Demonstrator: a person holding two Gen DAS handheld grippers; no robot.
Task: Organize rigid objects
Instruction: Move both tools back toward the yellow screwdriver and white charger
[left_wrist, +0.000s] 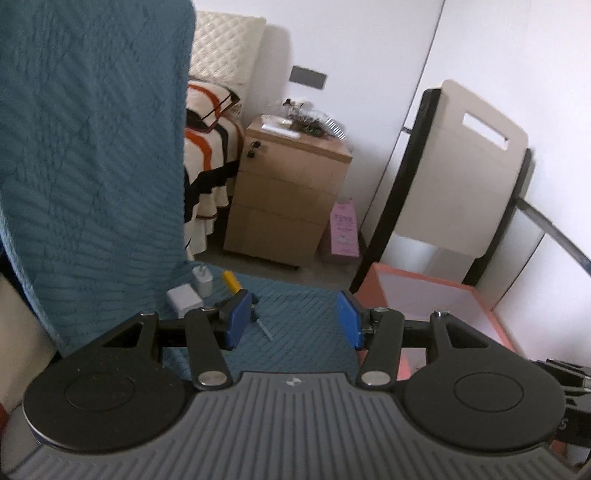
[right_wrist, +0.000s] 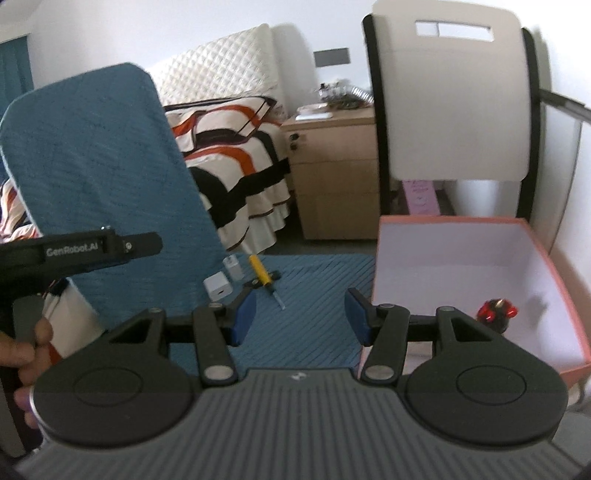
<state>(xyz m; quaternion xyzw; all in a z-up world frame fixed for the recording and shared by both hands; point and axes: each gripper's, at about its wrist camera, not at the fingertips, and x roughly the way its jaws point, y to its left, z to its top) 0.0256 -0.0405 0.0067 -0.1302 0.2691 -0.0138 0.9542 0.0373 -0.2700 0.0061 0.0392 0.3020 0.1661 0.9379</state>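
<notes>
Gripper on the left (left_wrist: 293, 319): spread wide, holding nothing, hanging over the seat of a blue-covered chair (left_wrist: 306, 325), likely lined up for the next pick. Just beyond its left pad: a screwdriver (left_wrist: 236, 286) with a yellow handle, lying flat; beside that a white cube charger (left_wrist: 183, 300) and a white plug (left_wrist: 202, 279), bunched at the back of the seat near the backrest, all loose and yet to be gathered. To the right, touching the seat edge: an open pink box (left_wrist: 417, 277), white inside, set close so each carry is short.

Gripper on the right (right_wrist: 300, 317): likewise wide apart and bare, poised between seat and box (right_wrist: 454, 221). Inside the box: one black and red thing (right_wrist: 496, 312), too blurred to name, seemingly already sorted. Further out: wooden drawers (left_wrist: 291, 199), a bed with a striped spread (right_wrist: 236, 166).
</notes>
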